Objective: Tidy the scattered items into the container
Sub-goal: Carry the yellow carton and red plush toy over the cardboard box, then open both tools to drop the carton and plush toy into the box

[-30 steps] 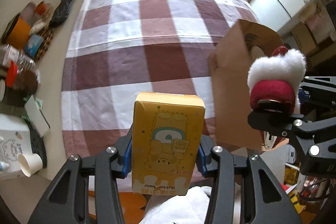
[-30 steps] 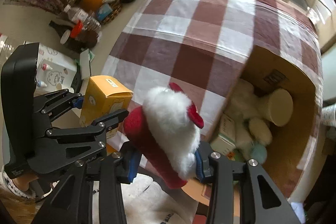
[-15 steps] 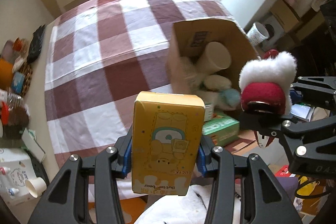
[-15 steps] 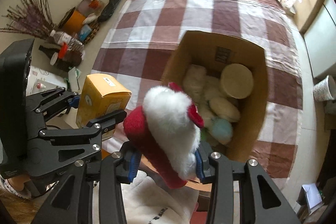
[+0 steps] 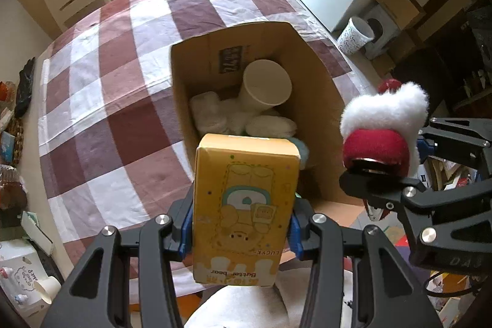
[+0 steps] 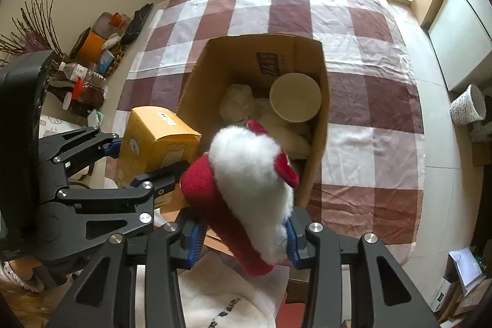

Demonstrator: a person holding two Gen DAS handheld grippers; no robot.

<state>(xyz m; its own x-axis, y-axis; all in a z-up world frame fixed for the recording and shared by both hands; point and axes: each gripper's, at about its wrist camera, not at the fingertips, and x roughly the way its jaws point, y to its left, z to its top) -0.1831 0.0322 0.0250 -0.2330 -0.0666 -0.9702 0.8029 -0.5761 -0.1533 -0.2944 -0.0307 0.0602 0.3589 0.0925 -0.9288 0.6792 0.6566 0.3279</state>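
My left gripper [image 5: 241, 231] is shut on a yellow cartoon-bear box [image 5: 243, 205], which it holds upright above the near edge of an open cardboard box [image 5: 319, 73] on the checked tablecloth. The same yellow box [image 6: 153, 146] shows at the left of the right wrist view. My right gripper [image 6: 243, 239] is shut on a red and white plush toy [image 6: 246, 186], which hangs over the cardboard box's [image 6: 196, 76] near rim. Inside the cardboard box lie a paper cup [image 6: 295, 97] and several white plush items [image 5: 212, 112].
The brown and white checked tablecloth [image 5: 117, 100] covers the table. A basket, bottles and a tissue box [image 6: 89, 63] crowd the table's left edge. A white bin [image 5: 356, 34] stands on the floor at the right, and chairs stand beyond the far edge.
Both grippers have carried their loads sideways, so the cardboard box has swung from the right edge of view to straight below. Neither grip has altered.
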